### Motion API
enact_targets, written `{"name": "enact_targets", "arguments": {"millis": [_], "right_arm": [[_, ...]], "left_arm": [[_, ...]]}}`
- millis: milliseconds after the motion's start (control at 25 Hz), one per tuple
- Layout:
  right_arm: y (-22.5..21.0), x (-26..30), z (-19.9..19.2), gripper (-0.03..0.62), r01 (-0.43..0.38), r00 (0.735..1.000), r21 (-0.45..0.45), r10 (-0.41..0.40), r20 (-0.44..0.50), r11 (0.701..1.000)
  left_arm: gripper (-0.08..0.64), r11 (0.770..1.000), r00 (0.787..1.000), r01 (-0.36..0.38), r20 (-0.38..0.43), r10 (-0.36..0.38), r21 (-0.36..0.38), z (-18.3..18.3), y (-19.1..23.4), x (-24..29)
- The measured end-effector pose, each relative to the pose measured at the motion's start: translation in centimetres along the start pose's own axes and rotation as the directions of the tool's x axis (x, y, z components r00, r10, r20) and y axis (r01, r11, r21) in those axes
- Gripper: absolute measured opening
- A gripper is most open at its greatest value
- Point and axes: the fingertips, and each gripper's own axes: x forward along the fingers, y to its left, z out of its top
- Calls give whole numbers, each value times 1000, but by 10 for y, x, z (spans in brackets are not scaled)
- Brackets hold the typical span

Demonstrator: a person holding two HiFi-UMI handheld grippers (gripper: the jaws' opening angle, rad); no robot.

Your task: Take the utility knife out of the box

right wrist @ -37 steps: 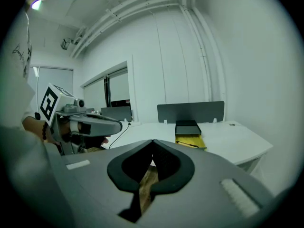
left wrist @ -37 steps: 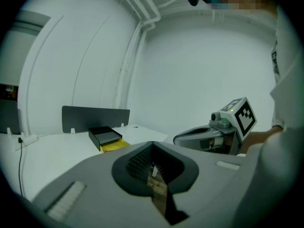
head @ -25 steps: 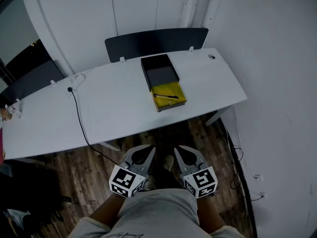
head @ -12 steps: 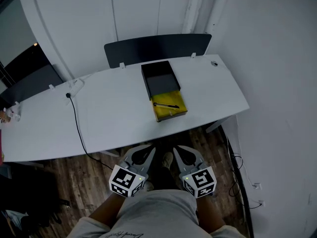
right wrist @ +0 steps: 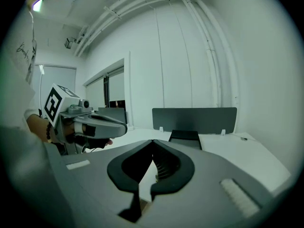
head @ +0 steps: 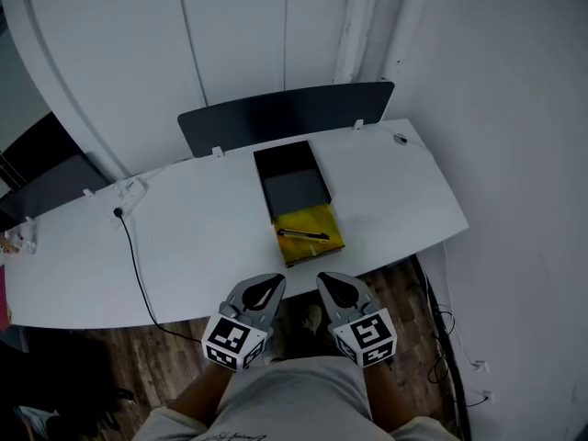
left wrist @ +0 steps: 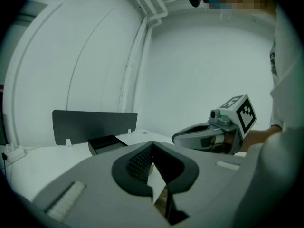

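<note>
A: Fingers?
B: Left gripper and right gripper are both clenched with nothing between them, held side by side near the front edge of the bench.
A: Utility knife?
B: It lies flat in the yellow half of the box, untouched. It sits ahead, between the two grippers and well apart from both. Its long axis runs crosswise to the fingers. The right looks marginally nearer. Judgement: the fingers must part before any grasp.

Grey moulded-plastic left gripper and right gripper noted, each lined with black ribbed pads. A white cube with black square markers is mounted on each. A pale grey shirt is worn, with small dark script printed on it. A dark beaded wristband is seen.
</note>
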Motion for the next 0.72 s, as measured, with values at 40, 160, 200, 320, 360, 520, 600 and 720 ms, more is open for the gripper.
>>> {"name": "enact_targets", "arguments": {"millis": [40, 160, 200, 320, 360, 520, 600, 720], "right_arm": [[-9, 5, 3, 15, 1, 1000, 1, -1, -1, 1000], [-34, 20, 9, 15, -1, 1000, 5, 1, -11, 1000], [-41, 25, 11, 15, -2, 1000, 6, 2, -15, 1000], [-60, 39, 18, 15, -10, 1000, -1, 10, -25, 1000], [-65, 44, 21, 15, -16, 1000, -5, 16, -26, 1000], [-82, 57, 31, 15, -55, 998, -19, 55, -18, 998], [-92, 62, 34, 15, -67, 998, -21, 67, -13, 998], [-108, 70, 37, 15, -83, 997, -16, 83, -10, 996]], "left_arm": [[0, 1000, 1000, -3, 0, 3, -1, 4, 5, 9], [0, 1000, 1000, -13, 3, 13, -9, 14, 16, 34], [0, 1000, 1000, -16, 3, 16, -12, 17, 20, 41], [0, 999, 1000, -28, 0, 28, -20, 23, 31, 61], [0, 999, 999, -33, -1, 33, -24, 24, 34, 67], [0, 998, 999, -52, -5, 52, -38, 30, 43, 89], [0, 997, 998, -60, -7, 60, -37, 33, 45, 100], [1, 996, 997, -78, -9, 78, -40, 36, 49, 115]]}}
